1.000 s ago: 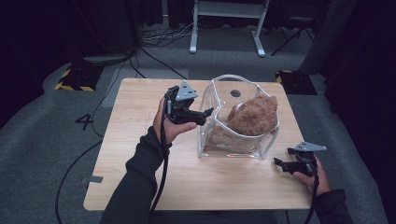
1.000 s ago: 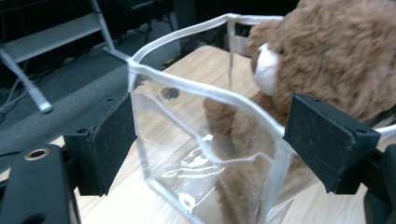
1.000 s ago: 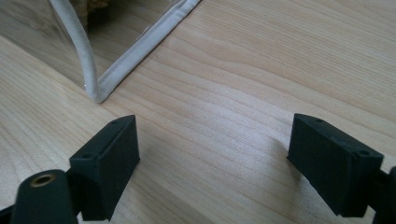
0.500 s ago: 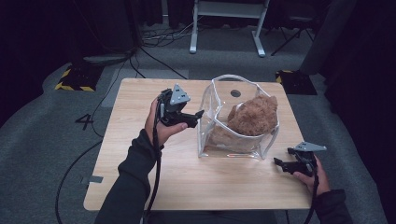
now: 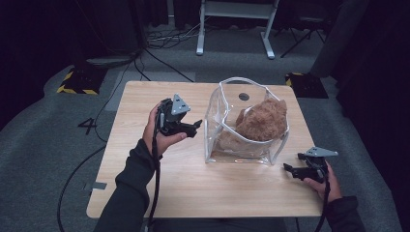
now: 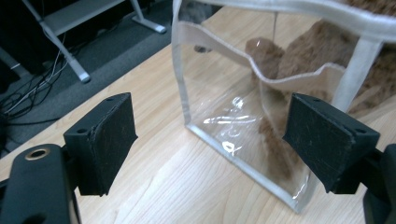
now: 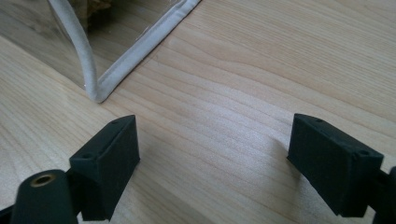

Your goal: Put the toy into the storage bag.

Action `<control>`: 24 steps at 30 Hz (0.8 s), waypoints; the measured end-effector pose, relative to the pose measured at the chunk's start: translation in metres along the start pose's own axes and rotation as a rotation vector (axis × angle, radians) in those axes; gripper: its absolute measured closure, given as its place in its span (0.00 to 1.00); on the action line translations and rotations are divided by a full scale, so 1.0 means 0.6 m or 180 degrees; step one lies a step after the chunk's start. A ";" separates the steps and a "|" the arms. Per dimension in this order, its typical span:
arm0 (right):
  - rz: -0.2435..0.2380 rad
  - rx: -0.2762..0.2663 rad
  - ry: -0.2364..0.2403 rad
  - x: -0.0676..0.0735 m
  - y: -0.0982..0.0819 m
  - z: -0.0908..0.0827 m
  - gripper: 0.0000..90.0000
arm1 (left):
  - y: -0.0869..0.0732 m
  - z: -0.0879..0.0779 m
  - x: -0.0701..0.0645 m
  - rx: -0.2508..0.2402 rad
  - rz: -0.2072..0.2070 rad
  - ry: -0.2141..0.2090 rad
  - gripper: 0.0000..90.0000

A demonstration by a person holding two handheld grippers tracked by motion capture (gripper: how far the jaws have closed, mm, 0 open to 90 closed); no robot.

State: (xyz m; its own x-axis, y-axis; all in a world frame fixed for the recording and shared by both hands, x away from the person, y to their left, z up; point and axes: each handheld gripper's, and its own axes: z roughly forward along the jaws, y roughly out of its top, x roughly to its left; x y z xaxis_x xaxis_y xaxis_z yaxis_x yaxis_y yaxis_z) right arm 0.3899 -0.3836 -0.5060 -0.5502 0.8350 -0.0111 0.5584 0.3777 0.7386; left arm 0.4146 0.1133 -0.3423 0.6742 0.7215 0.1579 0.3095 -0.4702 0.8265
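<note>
Since a second ago, your left gripper (image 5: 193, 126) has drawn back from the left wall of the clear plastic pouch with white piping (image 5: 217, 121) and now hovers just beside it, apart from it; your right gripper (image 5: 290, 170) holds the same place near the tabletop's near right corner.

Item: clear plastic pouch, standing upright and open-topped on the light wooden tabletop (image 5: 159, 188), right of centre. Contents: one brown plush toy (image 5: 261, 121), slumped against the far-right side, its top at rim height.

Left gripper: fingers (image 6: 105, 140) spread wide, holding nothing. In the left gripper view the pouch's near left corner and white rim (image 6: 224, 44) lie straight ahead between the fingers, slightly toward the right one.

Right gripper: fingers (image 7: 109, 161) spread, empty, low over the tabletop. The pouch's bottom corner seam (image 7: 95, 93) sits ahead and to the left in the right gripper view, near but not touching.

Relation for the coming move: your left hand looks the nearer to the pouch's rim, which lies to its right across a small gap; the pouch's long axis runs left to right across the tabletop, so a short advance to the right would likely bring the side wall between your fingers.
</note>
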 end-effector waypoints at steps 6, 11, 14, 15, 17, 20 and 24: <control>0.0001 0.0000 0.0000 0.000 0.000 0.000 0.18 | -0.019 0.002 0.005 0.0078 -0.0020 0.0018 0.19; 0.0000 0.0000 0.0000 0.000 0.000 0.000 0.18 | -0.037 0.004 0.009 0.0138 -0.0058 0.0030 0.19; 0.0001 0.0000 0.0000 0.000 0.000 0.000 0.18 | -0.047 0.006 0.012 0.0193 -0.0057 0.0038 0.19; -0.0001 0.0000 0.0000 0.000 0.000 0.000 0.18 | -0.049 0.006 0.012 0.0209 -0.0054 0.0047 0.19; 0.0000 0.0000 0.0000 0.000 0.000 0.000 0.18 | -0.056 0.006 0.014 0.0231 -0.0066 0.0053 0.19; 0.0000 0.0000 0.0000 0.000 0.000 0.000 0.18 | -0.065 0.005 0.017 0.0266 -0.0078 0.0070 0.19; 0.0000 0.0000 0.0000 0.000 0.000 0.000 0.18 | -0.077 0.005 0.019 0.0338 -0.0069 0.0098 0.19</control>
State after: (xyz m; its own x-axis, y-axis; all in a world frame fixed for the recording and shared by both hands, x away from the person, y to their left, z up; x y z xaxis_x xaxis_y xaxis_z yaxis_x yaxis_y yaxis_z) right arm 0.3899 -0.3836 -0.5060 -0.5502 0.8350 -0.0111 0.5583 0.3778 0.7386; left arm 0.4100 0.1413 -0.3804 0.6462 0.7465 0.1585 0.3942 -0.5044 0.7682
